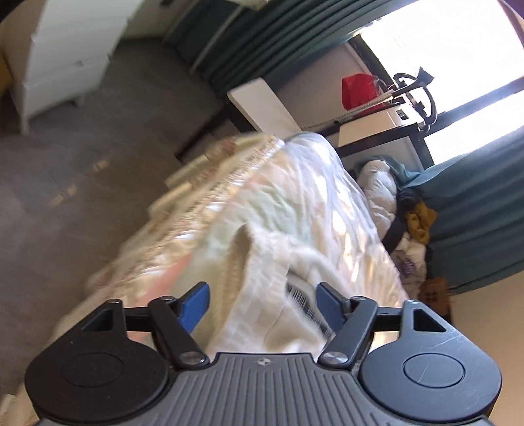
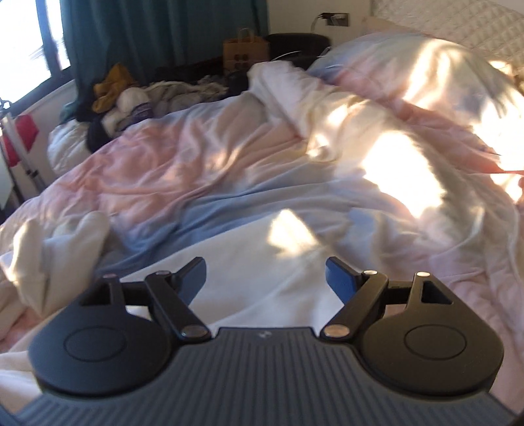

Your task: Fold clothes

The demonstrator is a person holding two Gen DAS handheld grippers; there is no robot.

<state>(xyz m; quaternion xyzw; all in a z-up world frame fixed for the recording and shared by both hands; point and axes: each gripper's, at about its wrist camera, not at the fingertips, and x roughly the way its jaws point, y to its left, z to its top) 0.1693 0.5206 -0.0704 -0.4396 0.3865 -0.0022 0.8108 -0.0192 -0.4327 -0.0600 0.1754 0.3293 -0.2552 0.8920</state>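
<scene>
A white garment (image 2: 262, 262) lies flat on the bed right in front of my right gripper (image 2: 266, 273), which is open and empty just above it. Its sleeve or a second white piece (image 2: 59, 242) lies crumpled at the left. In the left wrist view a cream-white knitted garment (image 1: 268, 281) hangs over the bed's edge. My left gripper (image 1: 263, 303) is open, its blue fingers on either side of this cloth, not closed on it. A pile of other clothes (image 2: 131, 95) lies at the far side of the bed.
The bed has a rumpled pink and blue duvet (image 2: 203, 164) with sun patches. A brown paper bag (image 2: 244, 52) and teal curtains (image 2: 163, 29) stand behind it. In the left wrist view, grey carpet (image 1: 65, 183), a white drawer unit (image 1: 65, 62) and a desk (image 1: 376, 131).
</scene>
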